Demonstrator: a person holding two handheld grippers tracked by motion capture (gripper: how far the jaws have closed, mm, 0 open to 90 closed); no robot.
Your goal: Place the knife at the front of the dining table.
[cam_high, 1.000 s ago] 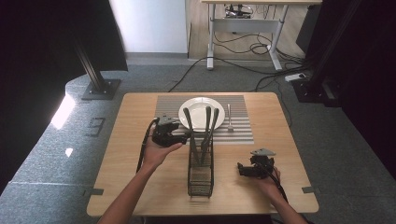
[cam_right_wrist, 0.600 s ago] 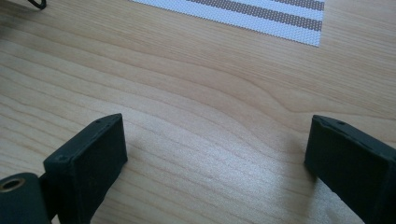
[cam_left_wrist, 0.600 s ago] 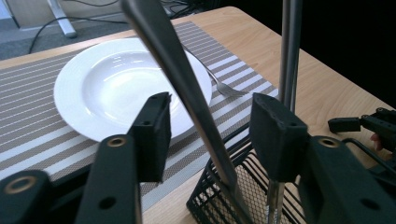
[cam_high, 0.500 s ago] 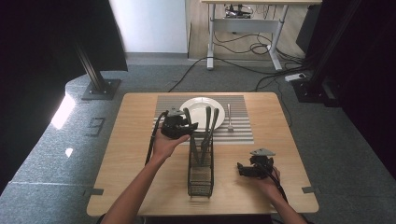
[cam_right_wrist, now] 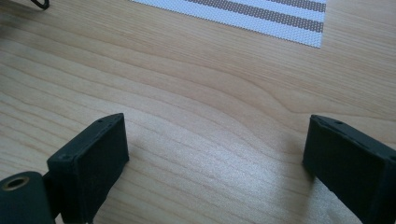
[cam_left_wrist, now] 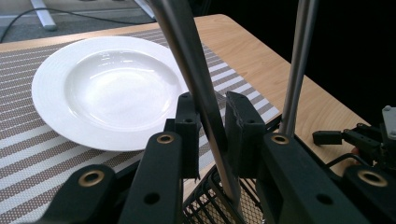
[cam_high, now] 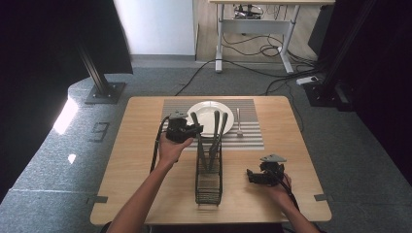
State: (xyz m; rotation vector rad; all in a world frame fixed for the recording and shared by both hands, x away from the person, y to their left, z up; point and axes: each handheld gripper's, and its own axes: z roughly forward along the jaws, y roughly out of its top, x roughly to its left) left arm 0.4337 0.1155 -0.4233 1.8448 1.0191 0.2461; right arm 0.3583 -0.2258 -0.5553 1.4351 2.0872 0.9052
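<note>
- The left tool (cam_high: pixel 190 130) sits at the far end of the black wire rack (cam_high: pixel 209 172), its jaws closing around the grey metal handle of an upright utensil (cam_left_wrist: pixel 196 84) — a sliver of space shows on either side, so they are not yet pinching it.
- That utensil stands in the rack's far end, leaning slightly; two more grey handles (cam_high: pixel 221 126) rise just beside it.
- Behind the rack, a round white ceramic plate (cam_high: pixel 206 114) rests on a grey striped placemat (cam_high: pixel 250 136), with a silver fork (cam_high: pixel 238 121) lying to its right.
- The right tool (cam_right_wrist: pixel 215 158) lies low on the pale wooden worktop (cam_high: pixel 145 160), right of the rack — jaws spread wide, gripping nothing.
</note>
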